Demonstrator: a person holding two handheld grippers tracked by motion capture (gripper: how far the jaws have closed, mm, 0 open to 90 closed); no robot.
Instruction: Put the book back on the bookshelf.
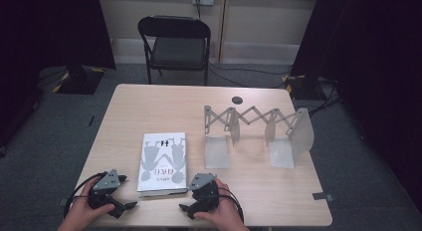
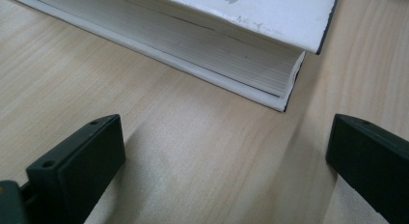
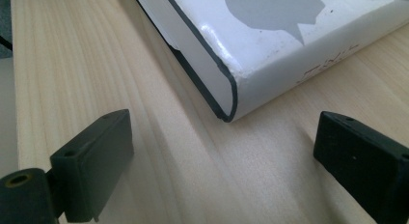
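Note:
A white book (image 1: 163,164) with grey figures on its cover lies flat near the table's front edge. My left gripper (image 1: 127,207) rests on the table just left of the book's near corner, held by a hand. In the left gripper view my left gripper (image 2: 224,137) stands open, facing the page edge of the book (image 2: 231,45) with bare wood between the jaws. My right gripper (image 1: 186,208) sits just right of the book. In the right gripper view my right gripper (image 3: 224,130) is open too, and the spine corner of the book (image 3: 270,35) lies ahead of the jaws.
A grey folding accordion rack (image 1: 259,134) with upright plates stands on the table (image 1: 149,111) right of centre. A small dark round spot (image 1: 237,99) lies behind it. A black folding chair (image 1: 174,42) stands beyond the far edge. Dark curtains hang at both sides.

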